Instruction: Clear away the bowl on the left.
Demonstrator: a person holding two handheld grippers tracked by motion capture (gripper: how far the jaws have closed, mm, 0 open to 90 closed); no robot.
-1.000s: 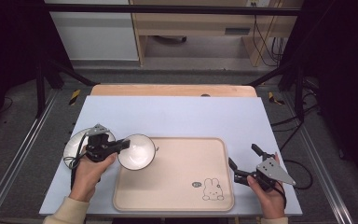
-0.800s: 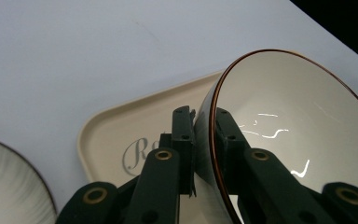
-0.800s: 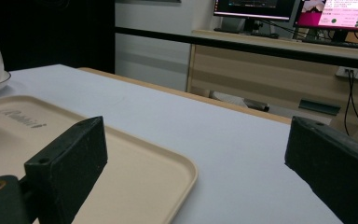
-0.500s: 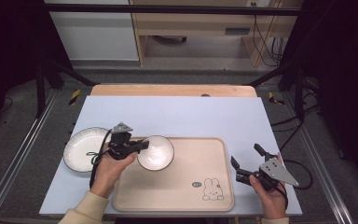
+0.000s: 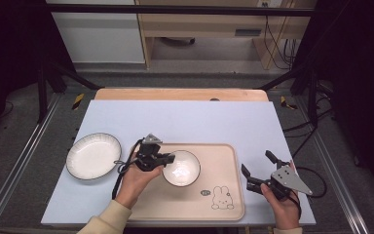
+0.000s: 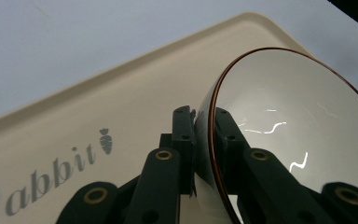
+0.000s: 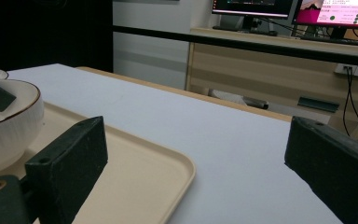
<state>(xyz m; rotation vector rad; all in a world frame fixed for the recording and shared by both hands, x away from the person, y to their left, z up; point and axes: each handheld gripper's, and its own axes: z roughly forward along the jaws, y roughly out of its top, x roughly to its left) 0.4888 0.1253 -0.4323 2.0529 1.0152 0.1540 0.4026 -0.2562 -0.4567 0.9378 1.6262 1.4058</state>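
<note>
- Plate (image 5: 93,156): white, dark-rimmed, lies on the tabletop (image 5: 185,119) at far left, well apart from the tray and from both grippers.
- Left gripper (image 5: 168,158): jaws closed on the rim of the bowl (image 5: 181,168); one jaw inside the wall, the other outside, w/ the rim between them.
- Bowl: white, thin brown rim, over the left-centre part of the tray (image 5: 224,161); high view cannot settle whether its base rests on the tray or hangs just above.
- Left gripper view: shows the grip close up, left gripper (image 6: 204,140) pinching the bowl (image 6: 289,121) wall at its near edge, bowl tilted in frame; also the word "Rabbit" and a small carrot mark printed on the tray (image 6: 74,112), too small to read in the high view.
- High view adds the overall layout: plate left, tray centre, rabbit drawing at the tray's lower right corner.
- Right gripper (image 5: 260,168): held just off the tray's right edge, jaws wide open, nothing between them.
- Right gripper view: right gripper (image 7: 196,154) looks level across the tabletop, over the tray (image 7: 144,163) corner; bowl (image 7: 9,126) at far left shows a ribbed outer wall; a desk w/ monitors stands behind, beyond the high view's frame.
</note>
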